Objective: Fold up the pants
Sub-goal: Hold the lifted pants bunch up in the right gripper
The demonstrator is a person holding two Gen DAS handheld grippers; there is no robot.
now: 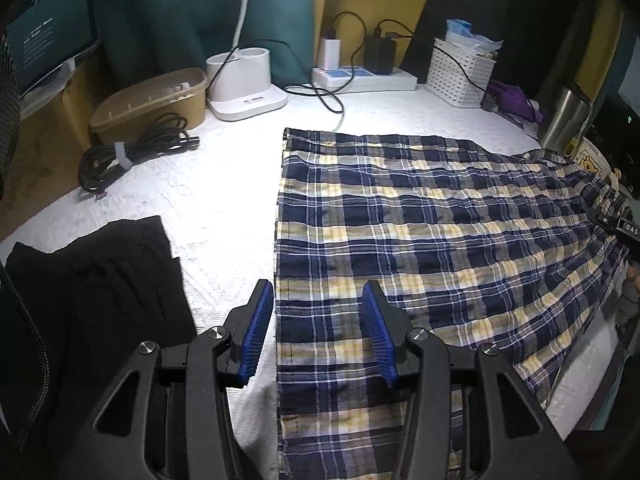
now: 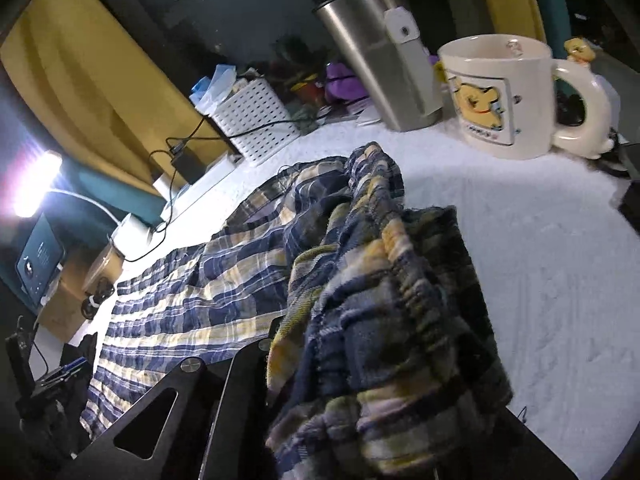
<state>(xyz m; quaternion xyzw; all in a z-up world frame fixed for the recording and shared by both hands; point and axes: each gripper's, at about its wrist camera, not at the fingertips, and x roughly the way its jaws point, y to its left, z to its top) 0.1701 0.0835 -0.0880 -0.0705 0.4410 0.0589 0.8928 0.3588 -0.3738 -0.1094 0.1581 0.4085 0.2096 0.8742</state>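
Note:
Blue, white and yellow plaid pants (image 1: pixel 420 232) lie spread flat on the white table cover (image 1: pixel 224 200). My left gripper (image 1: pixel 318 298) is open, its blue pads straddling the pants' left hem edge just above the cloth. In the right wrist view the pants' elastic waistband (image 2: pixel 380 320) is bunched and lifted over my right gripper, hiding its fingertips; the gripper is shut on that waistband. The rest of the pants (image 2: pixel 208 288) trails away to the left. The right gripper also shows at the left wrist view's right edge (image 1: pixel 616 228).
A black garment (image 1: pixel 92 288) lies at front left. At the back stand a coiled cable (image 1: pixel 132 152), brown lidded box (image 1: pixel 152 100), white charger base (image 1: pixel 244 84), power strip (image 1: pixel 364 76) and white basket (image 1: pixel 460 72). A steel tumbler (image 2: pixel 372 60) and cartoon mug (image 2: pixel 504 96) stand near the waistband.

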